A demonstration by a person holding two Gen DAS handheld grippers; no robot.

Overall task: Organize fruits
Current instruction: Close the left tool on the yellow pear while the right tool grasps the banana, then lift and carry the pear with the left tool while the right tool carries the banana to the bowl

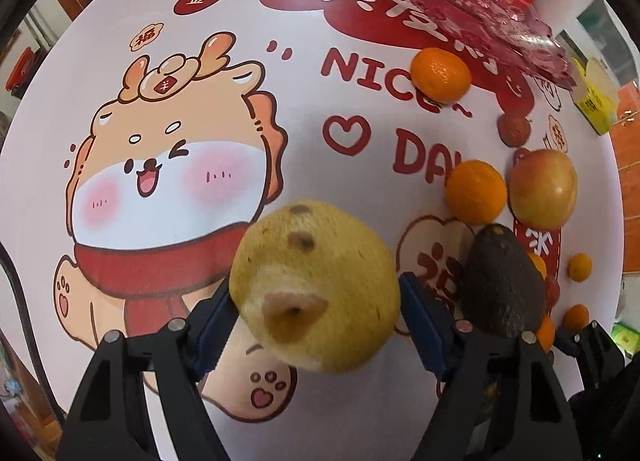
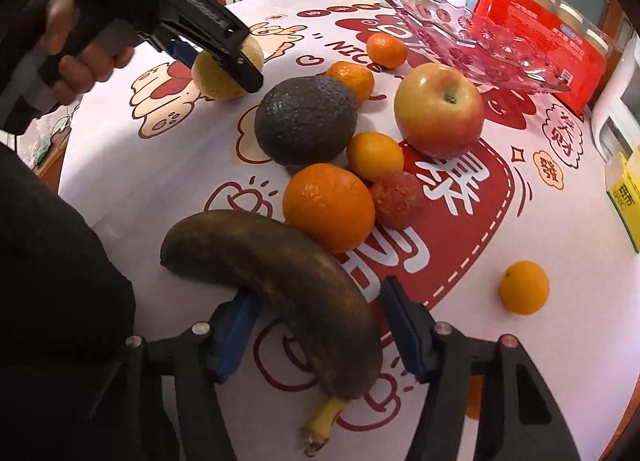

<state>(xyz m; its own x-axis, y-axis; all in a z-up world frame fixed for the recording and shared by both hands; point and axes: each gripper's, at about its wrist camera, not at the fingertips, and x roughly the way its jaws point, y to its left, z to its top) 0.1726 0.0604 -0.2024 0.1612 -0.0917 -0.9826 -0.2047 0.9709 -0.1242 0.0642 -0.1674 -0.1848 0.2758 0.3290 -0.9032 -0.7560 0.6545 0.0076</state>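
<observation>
Left gripper (image 1: 320, 301) clamped the yellow pear (image 1: 316, 285), low over the tablecloth (image 1: 280, 101). Right gripper (image 2: 316, 325) straddled the blackened banana (image 2: 280, 285), left pad touching, right pad apart. Risk: soft banana bruising or rolling; round pear slipping.

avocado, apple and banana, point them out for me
avocado (image 2: 306, 121), right wrist view, middle of its dark bumpy skin
apple (image 2: 438, 111), right wrist view, its front cheek below the stem
banana (image 2: 288, 273), right wrist view, middle of its browned curve
</observation>
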